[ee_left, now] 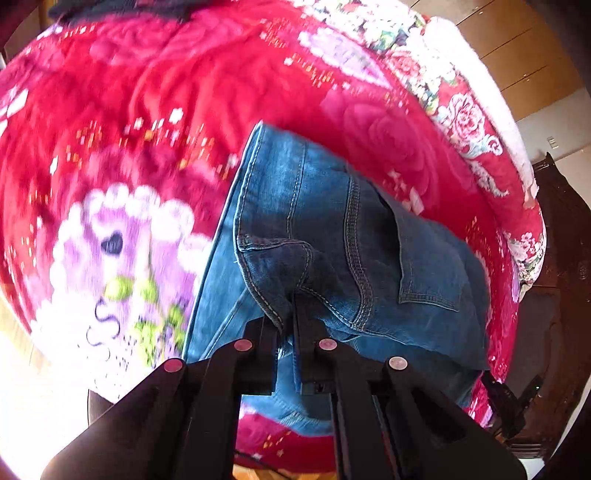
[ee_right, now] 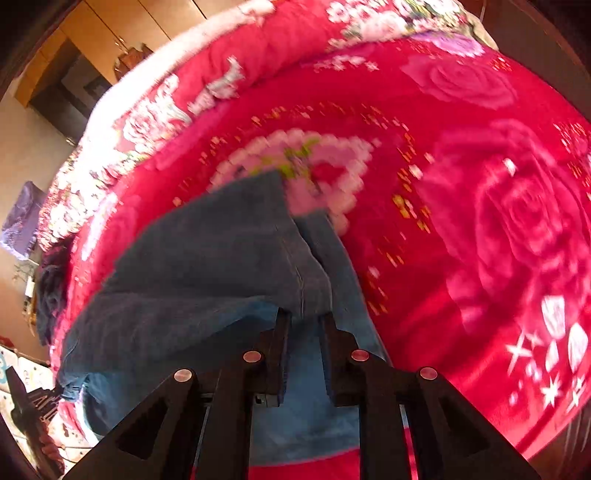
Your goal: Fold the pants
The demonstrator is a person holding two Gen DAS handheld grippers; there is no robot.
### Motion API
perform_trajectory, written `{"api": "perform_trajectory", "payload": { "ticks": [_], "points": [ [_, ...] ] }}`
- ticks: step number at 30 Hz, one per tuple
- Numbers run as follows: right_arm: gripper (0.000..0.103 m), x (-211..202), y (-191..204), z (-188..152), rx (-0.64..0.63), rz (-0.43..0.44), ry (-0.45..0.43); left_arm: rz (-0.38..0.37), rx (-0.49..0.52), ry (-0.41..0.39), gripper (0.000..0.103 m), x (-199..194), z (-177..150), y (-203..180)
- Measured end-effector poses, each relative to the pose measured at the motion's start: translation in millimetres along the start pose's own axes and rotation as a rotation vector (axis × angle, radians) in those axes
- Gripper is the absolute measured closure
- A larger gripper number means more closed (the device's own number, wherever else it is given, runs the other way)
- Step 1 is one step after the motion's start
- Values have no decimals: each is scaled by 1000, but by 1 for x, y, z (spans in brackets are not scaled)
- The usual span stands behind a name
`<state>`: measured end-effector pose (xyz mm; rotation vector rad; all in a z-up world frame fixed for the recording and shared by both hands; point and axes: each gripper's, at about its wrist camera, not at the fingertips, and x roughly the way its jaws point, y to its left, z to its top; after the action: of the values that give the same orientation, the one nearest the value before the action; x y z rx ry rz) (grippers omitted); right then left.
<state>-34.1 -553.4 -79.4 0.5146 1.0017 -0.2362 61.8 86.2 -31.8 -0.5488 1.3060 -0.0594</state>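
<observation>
Blue denim pants hang over a red floral blanket on a bed. My left gripper is shut on a seamed fold of the pants near a back pocket and holds it above the blanket. In the right wrist view my right gripper is shut on another bunched part of the pants, which drape down to the left over the blanket. The pinched cloth hides both sets of fingertips.
A folded floral quilt lies along the bed's far side. Wooden cabinets stand behind it. Dark wooden furniture stands at the right in the left wrist view. A dark garment lies at the blanket's far edge.
</observation>
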Motion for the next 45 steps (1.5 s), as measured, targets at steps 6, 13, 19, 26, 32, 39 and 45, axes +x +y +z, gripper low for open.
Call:
{"api": "perform_trajectory", "payload": {
  "ticks": [6,13,19,26,32,39,45],
  "points": [
    [64,-41,-32,-39,130,86,-64,-87,-53,42,88,-32,-29,27],
    [48,-30,-33,-26,374,314,-69,-250,-184,22,43,-36,-28,13],
    [47,17,-20,-15,484,352,-23,-308,-300,122,43,4,-18,-3],
    [88,44,-14,-11,506,330,-17,-217,-307,126,51,30,-7,-14],
    [100,4,-7,-3,434,418,-124,-195,-168,75,95,5,-1,-32],
    [100,-52,-37,-53,369,433,-151,-196,-21,91,94,-17,-44,-25],
    [99,-5,-77,-105,477,326,-39,-150,-112,236,94,37,-72,13]
  ]
}}
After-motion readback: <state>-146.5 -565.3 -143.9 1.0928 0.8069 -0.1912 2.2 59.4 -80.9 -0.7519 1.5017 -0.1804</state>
